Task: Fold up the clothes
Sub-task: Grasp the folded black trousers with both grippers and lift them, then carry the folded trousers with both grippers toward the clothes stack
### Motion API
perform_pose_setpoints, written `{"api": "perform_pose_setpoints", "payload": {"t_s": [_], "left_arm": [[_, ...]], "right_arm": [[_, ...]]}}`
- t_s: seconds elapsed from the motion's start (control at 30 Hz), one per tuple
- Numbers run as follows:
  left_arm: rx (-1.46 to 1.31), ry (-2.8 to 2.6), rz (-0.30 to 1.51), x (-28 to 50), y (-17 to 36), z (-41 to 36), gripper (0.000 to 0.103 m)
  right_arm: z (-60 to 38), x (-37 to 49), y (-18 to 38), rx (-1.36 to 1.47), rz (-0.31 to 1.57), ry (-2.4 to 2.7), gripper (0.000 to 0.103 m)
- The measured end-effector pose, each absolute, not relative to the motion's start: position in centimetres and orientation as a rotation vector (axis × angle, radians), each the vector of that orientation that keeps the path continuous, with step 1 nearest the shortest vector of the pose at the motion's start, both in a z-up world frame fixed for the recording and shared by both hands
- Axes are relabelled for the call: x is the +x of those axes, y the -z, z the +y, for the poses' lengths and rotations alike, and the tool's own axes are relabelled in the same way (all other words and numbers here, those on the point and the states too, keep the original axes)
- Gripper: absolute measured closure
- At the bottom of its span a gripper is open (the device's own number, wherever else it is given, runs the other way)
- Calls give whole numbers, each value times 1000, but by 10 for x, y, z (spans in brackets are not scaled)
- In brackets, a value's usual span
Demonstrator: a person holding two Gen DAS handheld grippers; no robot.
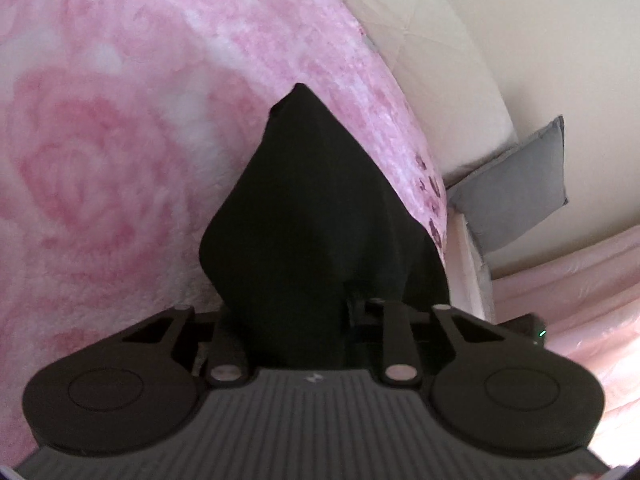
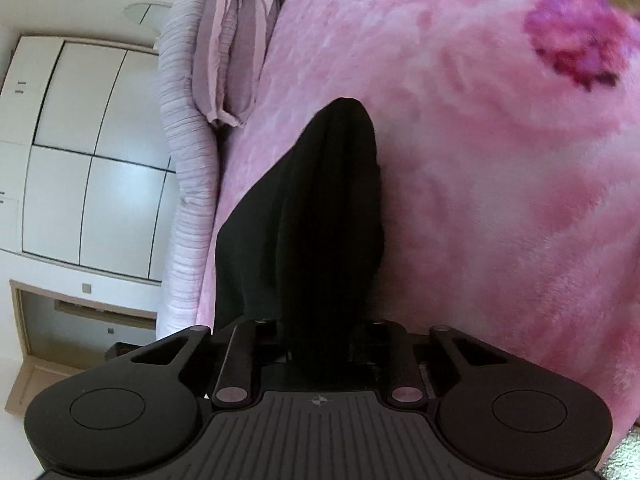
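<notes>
A black garment (image 1: 316, 224) hangs from my left gripper (image 1: 316, 320), which is shut on it; the cloth covers the fingers and drapes forward over the pink rose-patterned blanket (image 1: 100, 140). In the right wrist view the same black garment (image 2: 316, 216) hangs in folds from my right gripper (image 2: 320, 340), which is shut on it too. Its far end reaches over the pink blanket (image 2: 500, 200). The fingertips of both grippers are hidden by the cloth.
The bed's edge runs along the right of the left wrist view, with a grey pillow (image 1: 516, 192) and pale wall beyond. In the right wrist view, lilac pillows (image 2: 236, 52) and a ribbed cushion (image 2: 188, 168) lie at the bed's left; white cupboards (image 2: 88, 160) stand behind.
</notes>
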State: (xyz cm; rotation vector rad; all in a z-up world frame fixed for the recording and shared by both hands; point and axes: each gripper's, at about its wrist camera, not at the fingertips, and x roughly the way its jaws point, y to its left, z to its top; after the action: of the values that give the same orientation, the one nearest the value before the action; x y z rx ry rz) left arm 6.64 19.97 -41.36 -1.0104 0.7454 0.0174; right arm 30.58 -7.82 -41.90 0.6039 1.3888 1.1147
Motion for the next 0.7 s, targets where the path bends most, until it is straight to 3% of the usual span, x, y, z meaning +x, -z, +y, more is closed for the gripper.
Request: {"api": "perform_pose_setpoints", "payload": {"t_s": [0.27, 0.7], "left_arm": [[-1096, -109, 678, 10, 335, 191, 82], [-1207, -713, 368, -264, 136, 90, 82]], "right_arm": [[-70, 292, 340, 555, 1494, -1134, 84], [40, 143, 170, 219, 1769, -1589, 84]]}}
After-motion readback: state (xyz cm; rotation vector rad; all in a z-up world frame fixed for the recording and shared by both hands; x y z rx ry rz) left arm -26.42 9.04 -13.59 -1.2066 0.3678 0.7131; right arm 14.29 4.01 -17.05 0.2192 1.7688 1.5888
